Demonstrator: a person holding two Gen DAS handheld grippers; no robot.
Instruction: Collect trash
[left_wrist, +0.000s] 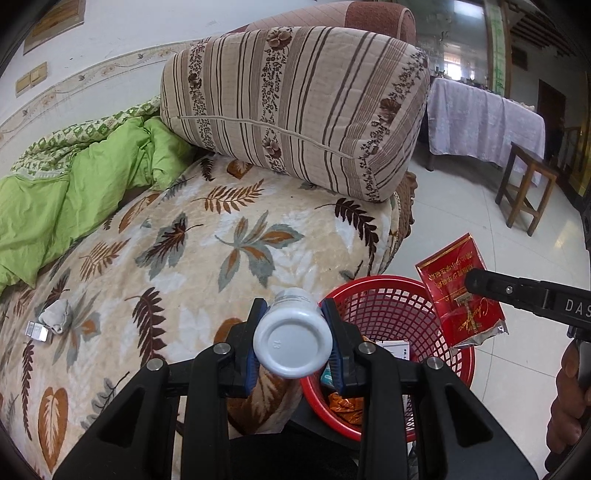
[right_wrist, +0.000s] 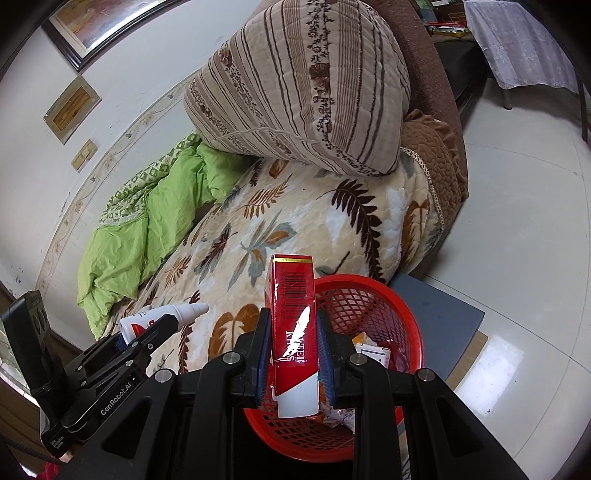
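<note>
Leaf-patterned bedding (left_wrist: 207, 258) fills the background, with a striped bolster (left_wrist: 295, 110) at the far end and a green quilt (left_wrist: 74, 184) bunched to the left of my fingers. Left gripper (left_wrist: 293, 334): fingers clamped on a white plastic bottle (left_wrist: 293, 343), base toward the camera, pads bearing on its round sides. Right gripper (right_wrist: 291, 354): fingers clamped on a red cigarette pack (right_wrist: 293, 321), pads on its two broad faces, pack standing upright.

Red mesh basket (right_wrist: 399, 314) sits just right of and below the left fingers, and directly beneath the right fingers. It already holds paper and wrappers.

Handling, as I judge it: the bottle is light, rigid and smooth, so it could roll between the pads; a grip across mid-body suits it. The pack is light thin card with film wrap, crushable and slippery; holding the broad faces is correct.

Remaining on the bedding, left of the left fingers: a crumpled tissue (left_wrist: 55, 317) and a small silver item (left_wrist: 37, 330).
</note>
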